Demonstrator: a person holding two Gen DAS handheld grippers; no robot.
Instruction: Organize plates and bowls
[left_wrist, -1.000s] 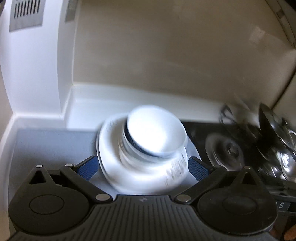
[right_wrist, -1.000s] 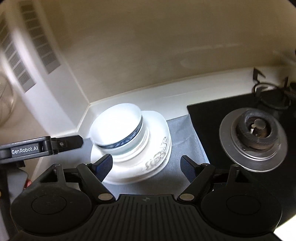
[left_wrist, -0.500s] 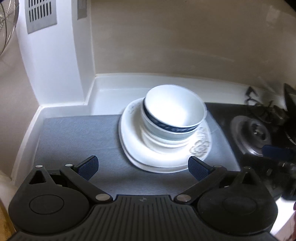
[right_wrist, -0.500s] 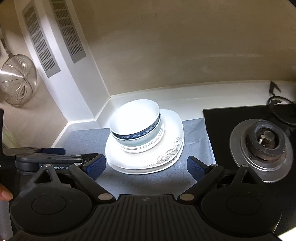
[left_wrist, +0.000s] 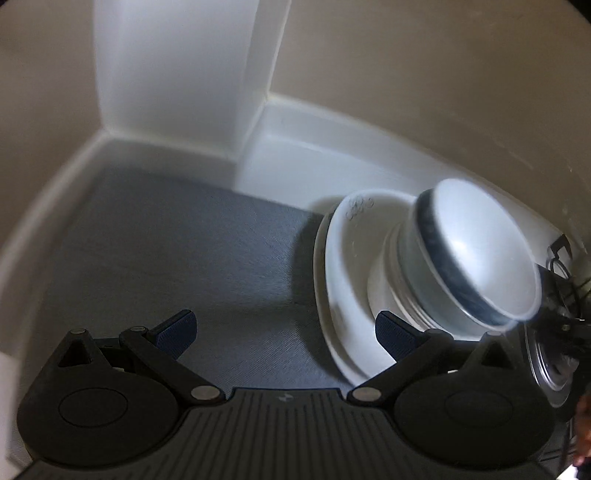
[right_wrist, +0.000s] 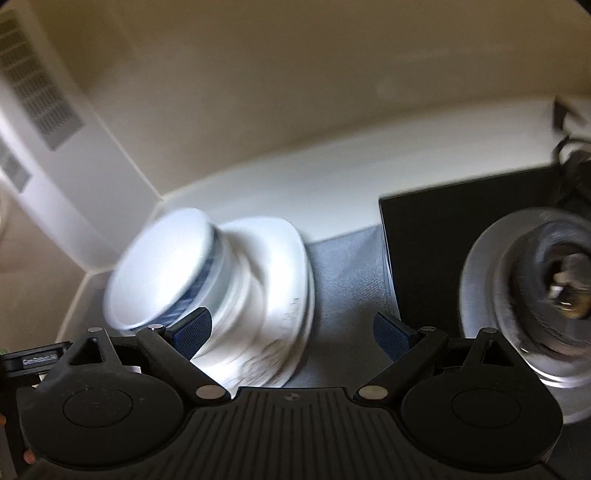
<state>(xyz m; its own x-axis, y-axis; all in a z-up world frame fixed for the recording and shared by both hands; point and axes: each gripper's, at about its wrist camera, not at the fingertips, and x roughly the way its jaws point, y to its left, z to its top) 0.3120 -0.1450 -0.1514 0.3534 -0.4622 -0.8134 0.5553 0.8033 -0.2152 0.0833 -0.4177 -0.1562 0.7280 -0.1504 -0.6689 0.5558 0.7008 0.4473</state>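
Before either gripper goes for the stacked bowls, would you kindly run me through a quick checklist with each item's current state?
1. Left gripper open, nothing between its fingers: ok.
2. Right gripper open, its jaws having just been opening, and empty: ok.
3. Bowls nested on the plates: ok.
4. Stack sits on the grey mat, apart from the burner: ok.
5. Either gripper centred on the stack: not ok, it lies off to one side in both views.
6. Views sharp: not ok, blurred.

A blurred label (right_wrist: 40, 362) on the left gripper seemingly reads "GenRobot.AI".
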